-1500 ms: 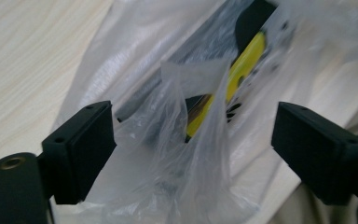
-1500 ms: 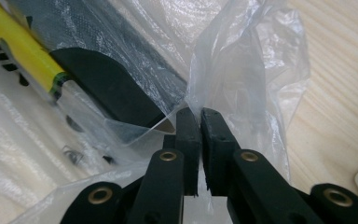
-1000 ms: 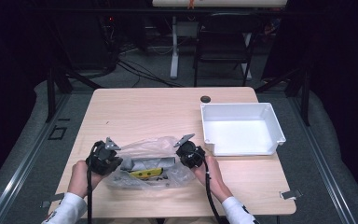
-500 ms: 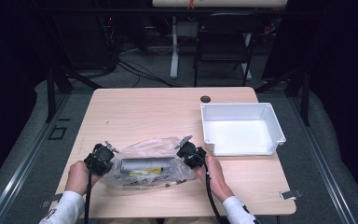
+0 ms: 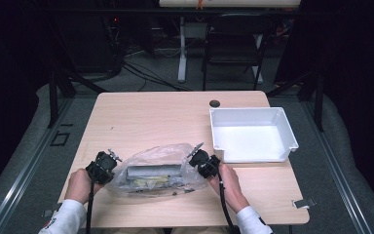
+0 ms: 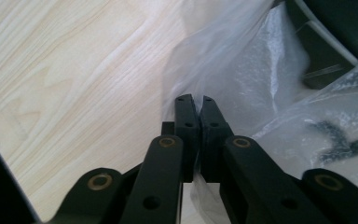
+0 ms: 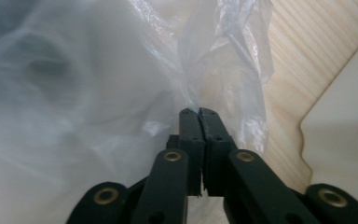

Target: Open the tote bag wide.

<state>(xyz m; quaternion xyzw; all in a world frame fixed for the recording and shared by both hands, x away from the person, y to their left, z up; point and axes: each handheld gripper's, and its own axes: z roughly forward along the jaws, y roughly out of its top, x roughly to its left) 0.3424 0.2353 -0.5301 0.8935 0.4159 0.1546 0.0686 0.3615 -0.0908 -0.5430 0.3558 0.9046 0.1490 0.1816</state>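
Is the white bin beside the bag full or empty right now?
Empty. In the high view the white bin shows its bare white floor with nothing in it. The items are inside the clear plastic bag on the table.

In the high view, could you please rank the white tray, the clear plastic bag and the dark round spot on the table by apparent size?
1. white tray
2. clear plastic bag, nearly as large
3. dark round spot, far smallest

The bag (image 5: 158, 168) I hold is thin, clear, crinkled, glossy plastic. My desk (image 5: 160, 117) is pale matt wood grain. The tray (image 5: 253, 134) is smooth white plastic; my gripper (image 6: 194, 100) is matt black.
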